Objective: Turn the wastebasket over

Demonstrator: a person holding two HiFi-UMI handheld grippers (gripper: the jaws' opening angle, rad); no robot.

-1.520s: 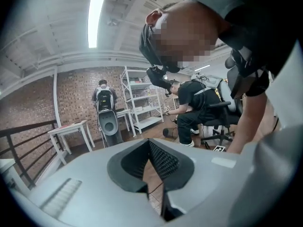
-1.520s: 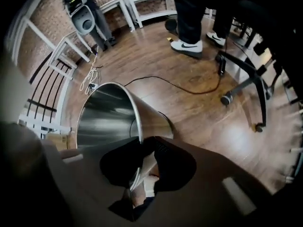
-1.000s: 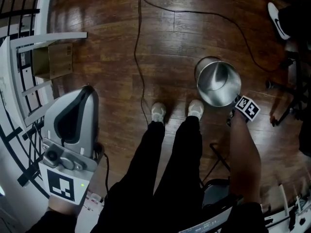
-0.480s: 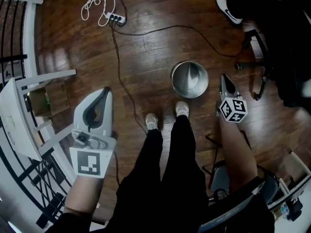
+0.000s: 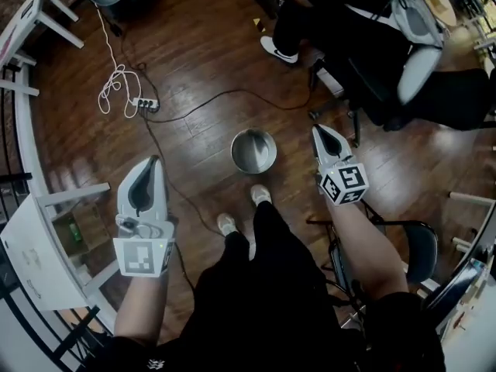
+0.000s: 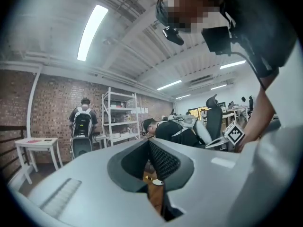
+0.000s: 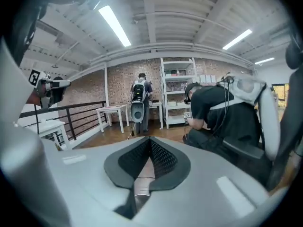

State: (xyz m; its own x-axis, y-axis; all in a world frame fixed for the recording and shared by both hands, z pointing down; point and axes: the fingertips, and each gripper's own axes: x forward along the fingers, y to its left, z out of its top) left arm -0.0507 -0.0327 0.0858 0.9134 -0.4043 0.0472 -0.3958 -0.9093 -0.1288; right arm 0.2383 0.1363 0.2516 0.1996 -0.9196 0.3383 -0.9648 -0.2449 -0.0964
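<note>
The wastebasket point(image 5: 253, 151), a round silver metal bin, stands upright on the wooden floor with its mouth facing up, just beyond my shoes point(image 5: 260, 194). My right gripper point(image 5: 318, 130) hangs in the air to the right of the bin, apart from it, with its jaws shut on nothing. My left gripper point(image 5: 153, 161) is held up at the left, well away from the bin, jaws together and empty. Seen in the left gripper view, the left gripper point(image 6: 148, 143) points level into the room. The right gripper point(image 7: 150, 140) in the right gripper view looks towards shelves and people.
A power strip point(image 5: 143, 103) with a white cord and a black cable point(image 5: 209, 98) lie on the floor to the left of the bin. A seated person point(image 5: 349, 22) and office chair are at the top right. A white table point(image 5: 31, 246) and railing stand at the left, a black chair point(image 5: 418, 246) at the right.
Both grippers have risen, and the view has pulled away from the floor. The right gripper has left the bin's rim and now hangs clear of it. The bin still stands upright.
</note>
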